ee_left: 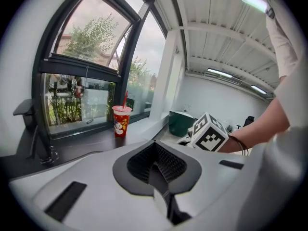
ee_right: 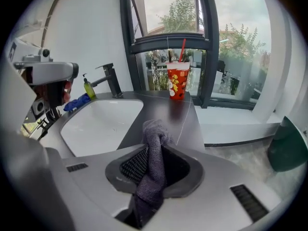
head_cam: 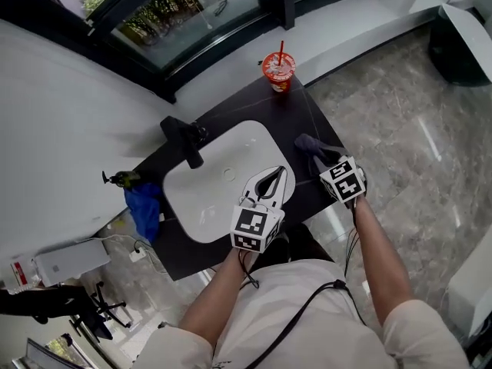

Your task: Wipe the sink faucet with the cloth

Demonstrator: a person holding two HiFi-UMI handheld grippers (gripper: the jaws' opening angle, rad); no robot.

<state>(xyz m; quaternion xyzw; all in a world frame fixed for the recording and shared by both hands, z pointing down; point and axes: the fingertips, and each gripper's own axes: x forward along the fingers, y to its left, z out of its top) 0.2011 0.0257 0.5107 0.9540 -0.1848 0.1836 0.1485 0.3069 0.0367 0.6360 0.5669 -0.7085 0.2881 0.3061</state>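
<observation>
Your right gripper [ee_right: 155,165] has its jaws clamped on the cloth [ee_right: 153,138] — a grey fold stands up between them and the rest bunches down inside. In the head view the cloth sits over the dark desk [head_cam: 301,114], just right of the sink [head_cam: 201,206]; whether it touches the desk, you cannot tell.

The faucet [ee_right: 109,78] is ahead of these jaws and to their left, across the basin, well apart from the cloth. Straight ahead of them, further off, the cup [ee_right: 178,82] stands on the desk by the window. Left of the faucet are a soap bottle [ee_right: 88,88] and a blue rag [ee_right: 77,102].

Your left gripper [head_cam: 277,177] hangs over the sink's near edge with its jaws together and nothing between them. Its own view points level across the desk — the cup is ahead and slightly left of these jaws, the right gripper's marker cube just to their right.
</observation>
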